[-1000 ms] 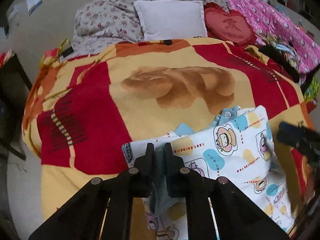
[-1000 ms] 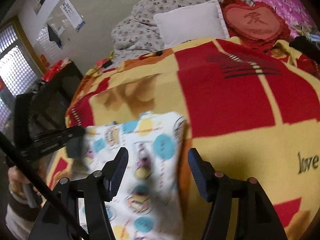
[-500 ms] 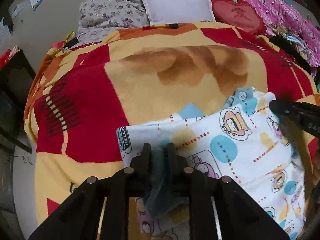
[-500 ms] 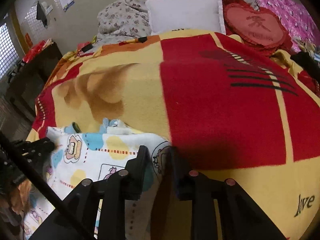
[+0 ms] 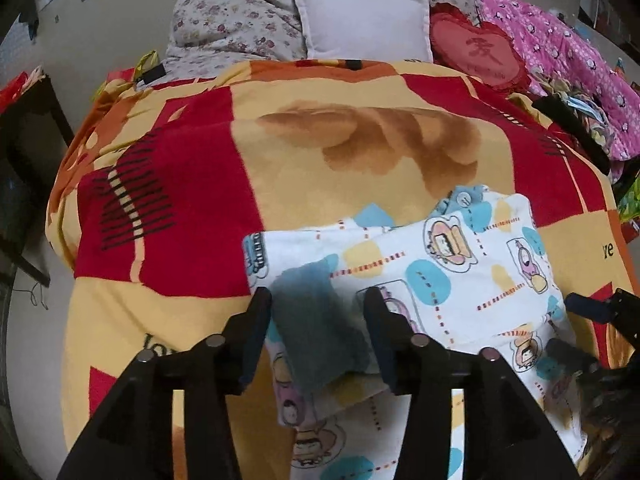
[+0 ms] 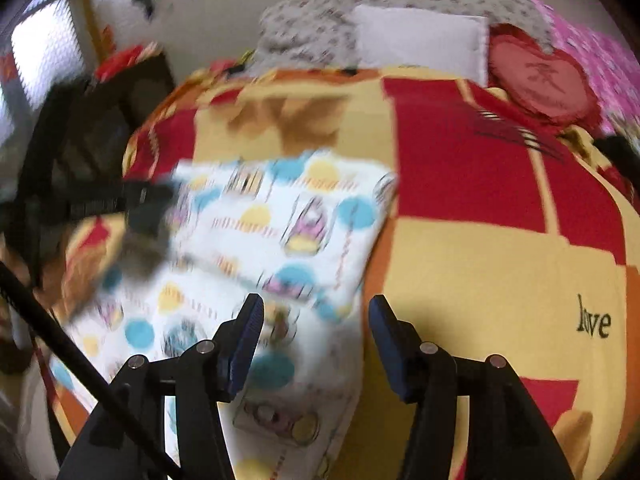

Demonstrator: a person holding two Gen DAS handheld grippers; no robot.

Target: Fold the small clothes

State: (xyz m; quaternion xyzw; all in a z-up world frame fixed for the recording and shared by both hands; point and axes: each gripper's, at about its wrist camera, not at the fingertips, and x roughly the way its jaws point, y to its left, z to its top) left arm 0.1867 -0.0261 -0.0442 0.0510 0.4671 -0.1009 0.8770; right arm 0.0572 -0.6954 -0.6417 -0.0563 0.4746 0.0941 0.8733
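Note:
A small white garment (image 5: 460,272) with cartoon prints and blue and yellow dots lies folded on the red and yellow blanket (image 5: 320,152). Its grey-blue cuff (image 5: 320,332) lies between the fingers of my left gripper (image 5: 318,312), which is open just above it. In the right wrist view the garment (image 6: 280,232) is blurred. My right gripper (image 6: 316,320) is open over its right edge and holds nothing. The left gripper shows there at the left (image 6: 132,204); the right gripper's tip shows at the right edge of the left wrist view (image 5: 600,308).
A floral quilt (image 5: 256,12), a white pillow (image 5: 364,24), a red heart cushion (image 5: 480,52) and a pink quilt (image 5: 560,52) are piled at the head of the bed. A dark table (image 5: 24,152) stands left of the bed.
Both grippers have opened and let go of the garment, which now lies folded on the blanket. The right gripper has pulled back and is still moving.

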